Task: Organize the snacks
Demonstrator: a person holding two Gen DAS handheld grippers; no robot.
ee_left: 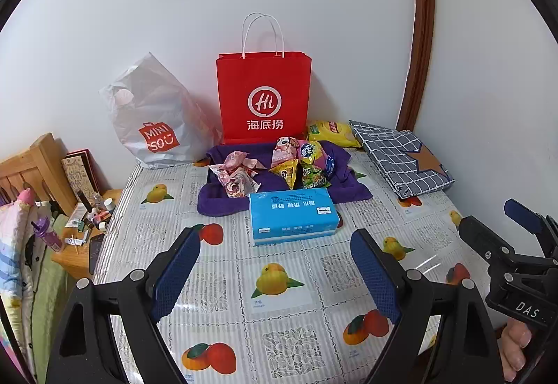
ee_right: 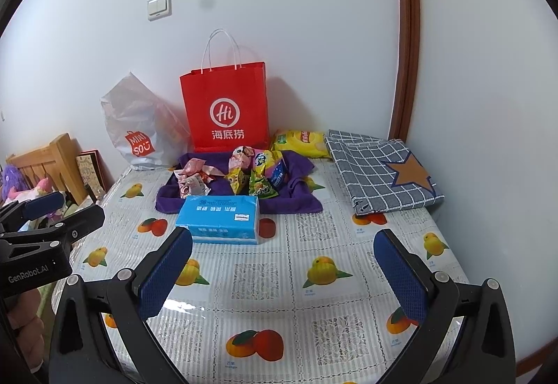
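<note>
Glossy plastic cloth with fruit pictures is covering the table (ee_left: pixel 279 314), and a stiff red paper bag (ee_left: pixel 264 98) is standing upright against the wall, probably waiting for the snacks. Crinkly snack packets (ee_left: pixel 296 160) are lying loose on a soft purple towel (ee_left: pixel 216 202), behind a blue tissue pack (ee_left: pixel 293 215). Both the left gripper (ee_left: pixel 275 272) and the right gripper (ee_right: pixel 284 272) are hovering wide apart and grasping nothing.

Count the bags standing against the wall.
2: the red paper bag stands upright behind the purple cloth; the white plastic bag slumps to its left. No others visible.
</note>
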